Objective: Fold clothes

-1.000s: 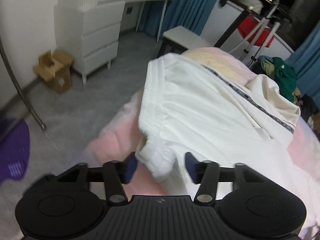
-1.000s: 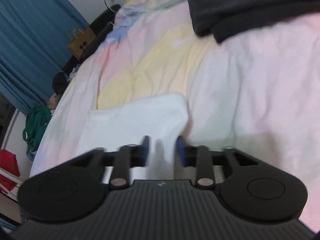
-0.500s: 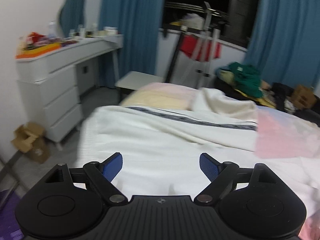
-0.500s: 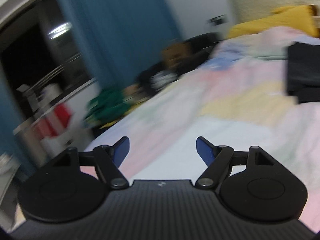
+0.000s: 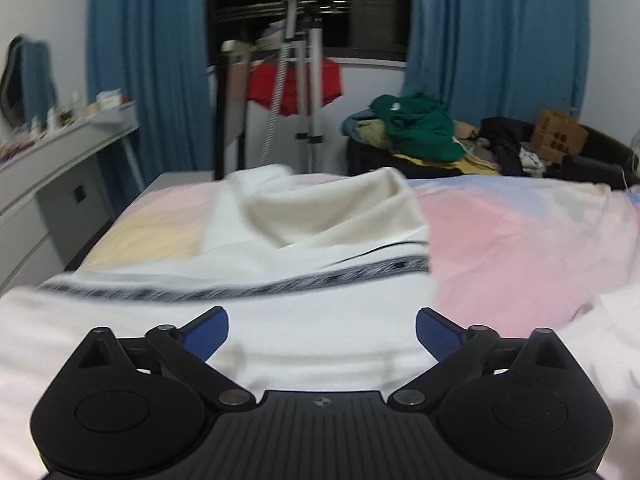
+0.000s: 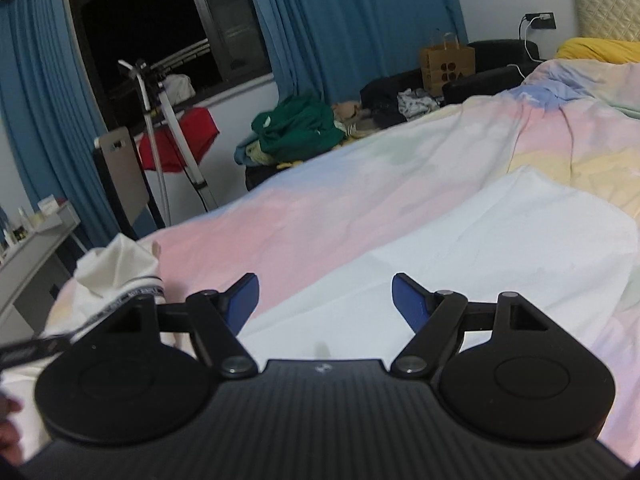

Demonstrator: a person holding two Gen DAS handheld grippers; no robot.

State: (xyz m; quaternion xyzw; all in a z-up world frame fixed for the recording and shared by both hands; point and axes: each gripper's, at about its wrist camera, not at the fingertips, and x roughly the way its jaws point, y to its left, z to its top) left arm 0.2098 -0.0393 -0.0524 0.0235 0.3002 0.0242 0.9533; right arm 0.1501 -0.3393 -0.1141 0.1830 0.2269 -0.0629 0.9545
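white garment [image 5: 304, 280] spread on pastel bedspread [image 5: 520, 248]; both grippers' fingers apart, empty; green clothes pile [image 5: 420, 128] behind.

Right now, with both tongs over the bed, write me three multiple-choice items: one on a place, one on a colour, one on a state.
1. Where does the white garment lie?
A. on the bed
B. on the floor
C. on the drying rack

2. What colour is the cloth hanging on the drying rack?
A. yellow
B. red
C. black

3. How do the left tongs stand?
A. shut on the garment
B. shut on nothing
C. open, holding nothing

Answers:
1 A: the garment is spread on the pastel bedcover.
2 B: a red piece hangs below the rack's bars.
3 C: their blue pads stand wide apart, having just been opening, with nothing pinched between them.
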